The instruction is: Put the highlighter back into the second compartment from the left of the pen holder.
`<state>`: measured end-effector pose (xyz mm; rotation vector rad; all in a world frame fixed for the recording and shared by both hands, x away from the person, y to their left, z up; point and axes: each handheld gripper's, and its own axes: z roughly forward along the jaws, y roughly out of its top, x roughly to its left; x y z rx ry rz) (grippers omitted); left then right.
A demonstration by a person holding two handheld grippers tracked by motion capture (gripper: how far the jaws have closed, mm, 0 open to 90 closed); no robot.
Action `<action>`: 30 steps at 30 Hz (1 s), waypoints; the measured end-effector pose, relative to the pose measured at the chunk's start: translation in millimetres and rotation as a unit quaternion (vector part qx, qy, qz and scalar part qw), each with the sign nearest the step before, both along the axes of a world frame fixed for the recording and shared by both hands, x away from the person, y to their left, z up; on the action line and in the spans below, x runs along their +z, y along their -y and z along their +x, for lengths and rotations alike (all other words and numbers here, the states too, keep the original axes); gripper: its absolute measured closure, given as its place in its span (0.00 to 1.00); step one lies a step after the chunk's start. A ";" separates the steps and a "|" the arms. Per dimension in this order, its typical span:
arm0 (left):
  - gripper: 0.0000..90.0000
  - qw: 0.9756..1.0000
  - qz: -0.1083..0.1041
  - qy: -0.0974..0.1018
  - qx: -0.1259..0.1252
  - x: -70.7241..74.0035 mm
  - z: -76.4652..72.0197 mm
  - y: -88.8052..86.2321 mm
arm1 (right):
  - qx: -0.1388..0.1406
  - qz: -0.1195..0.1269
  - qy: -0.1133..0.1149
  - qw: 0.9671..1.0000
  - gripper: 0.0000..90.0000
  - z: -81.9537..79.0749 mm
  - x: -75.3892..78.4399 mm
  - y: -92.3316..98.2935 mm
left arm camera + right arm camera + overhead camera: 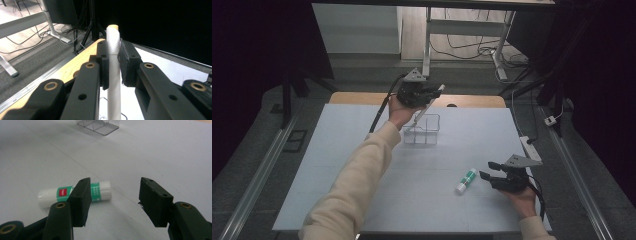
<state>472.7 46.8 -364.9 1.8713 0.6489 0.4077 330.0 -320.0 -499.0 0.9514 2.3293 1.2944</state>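
My left gripper (432, 92) is held above a clear plastic organizer box (422, 130) at the table's far middle, shut on a white pen (428, 107) that slants down into the box. In the left gripper view the white pen (113, 67) is pinched between the black pads (103, 65), its tan tip pointing away. My right gripper (490, 170) rests open near the table's right front. Just to its left lies a white and green glue stick (466, 181). In the right gripper view the glue stick (65, 194) lies behind the left jaw, outside the gap of my right gripper (113, 197).
The pale table top (337, 165) ends in a wooden strip (357, 98) at the far side. Beyond it stand metal desk legs (428, 35) with loose cables on the floor. A white power strip (531, 148) lies off the table's right edge.
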 end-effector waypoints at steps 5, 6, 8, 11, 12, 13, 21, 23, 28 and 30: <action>0.87 1.000 -0.003 0.004 0.001 -1.3 7.2 5.2 | -0.002 0.000 -0.001 1.000 0.47 0.1 0.5 1.6; 0.87 1.000 -0.004 0.004 0.000 -1.5 9.1 5.7 | -0.002 0.001 -0.001 1.000 0.47 0.2 0.1 1.6; 0.87 1.000 -0.006 0.004 0.004 -3.2 13.0 6.2 | -0.002 0.000 -0.001 1.000 0.47 0.4 -0.4 1.6; 0.87 1.000 -0.009 -0.001 0.007 -7.8 17.6 6.8 | -0.002 0.000 -0.002 1.000 0.47 0.5 -0.4 1.8; 0.87 1.000 -0.010 -0.003 0.006 -9.7 18.9 7.1 | -0.002 -0.001 -0.002 1.000 0.47 0.6 -0.4 2.0; 0.87 1.000 -0.009 -0.005 0.005 -11.7 20.1 7.5 | -0.002 -0.001 -0.002 1.000 0.47 0.7 -0.5 2.1; 0.87 1.000 0.004 -0.007 0.002 -26.4 25.6 5.6 | -0.005 -0.004 -0.002 1.000 0.47 0.8 -0.8 3.5; 0.87 1.000 0.000 -0.009 0.001 -29.6 26.6 4.2 | -0.004 -0.002 -0.003 1.000 0.47 1.2 -1.4 3.6; 0.87 1.000 -0.008 -0.015 0.006 -34.5 28.6 0.2 | -0.003 -0.004 -0.002 1.000 0.47 1.0 -1.7 2.8; 0.87 1.000 -0.004 -0.015 0.007 -35.9 28.9 -0.9 | -0.002 -0.003 -0.004 1.000 0.47 1.3 -2.0 2.9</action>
